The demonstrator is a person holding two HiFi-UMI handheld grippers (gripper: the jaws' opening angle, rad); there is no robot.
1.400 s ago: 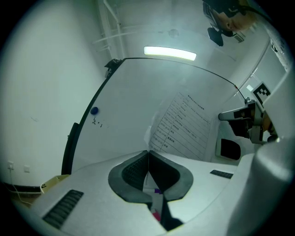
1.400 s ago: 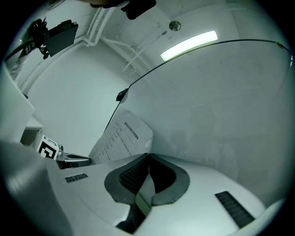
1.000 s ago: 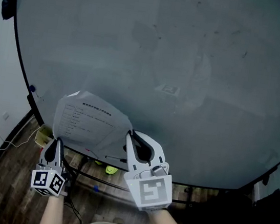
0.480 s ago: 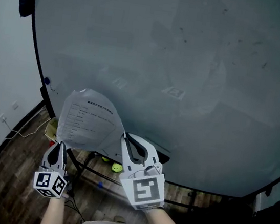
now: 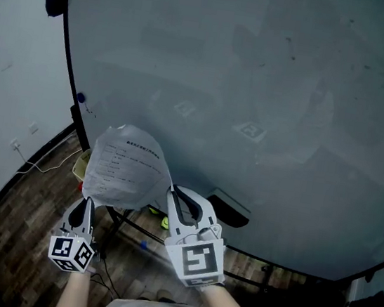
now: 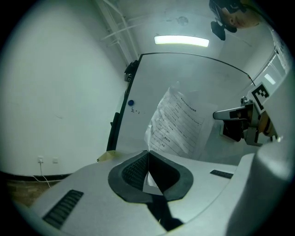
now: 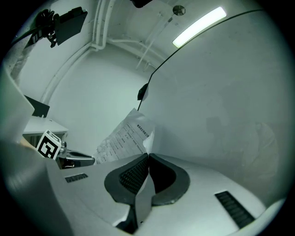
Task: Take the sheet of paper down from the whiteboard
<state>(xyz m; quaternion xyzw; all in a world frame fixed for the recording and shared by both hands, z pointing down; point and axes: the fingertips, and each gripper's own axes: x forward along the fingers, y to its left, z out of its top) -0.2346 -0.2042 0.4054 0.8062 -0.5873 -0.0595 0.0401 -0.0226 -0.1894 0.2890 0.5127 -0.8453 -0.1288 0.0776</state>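
A printed sheet of paper (image 5: pixel 126 168) hangs curled in front of the lower left part of the whiteboard (image 5: pixel 258 87), held by its two bottom corners. My left gripper (image 5: pixel 87 200) is shut on the sheet's lower left corner, and my right gripper (image 5: pixel 171 192) is shut on its lower right corner. In the left gripper view the sheet (image 6: pixel 177 124) rises from between the closed pads, with the other gripper (image 6: pixel 239 117) at the right. In the right gripper view the sheet (image 7: pixel 124 138) bends up and leftward from the closed pads, and a strip of it passes down between them.
The whiteboard's dark frame (image 5: pixel 71 82) runs down its left side, with a blue magnet (image 5: pixel 80 98) near it. An eraser (image 5: pixel 225 208) sits on the board's tray. Below are the board's stand, a wooden floor (image 5: pixel 21 210), cables and a yellow-green ball (image 5: pixel 165 221). A pale wall (image 5: pixel 14 53) stands at the left.
Both grippers have come down and away from the board with the sheet in them. The sheet has folded in more, and the view has swung so that the board sits further right.
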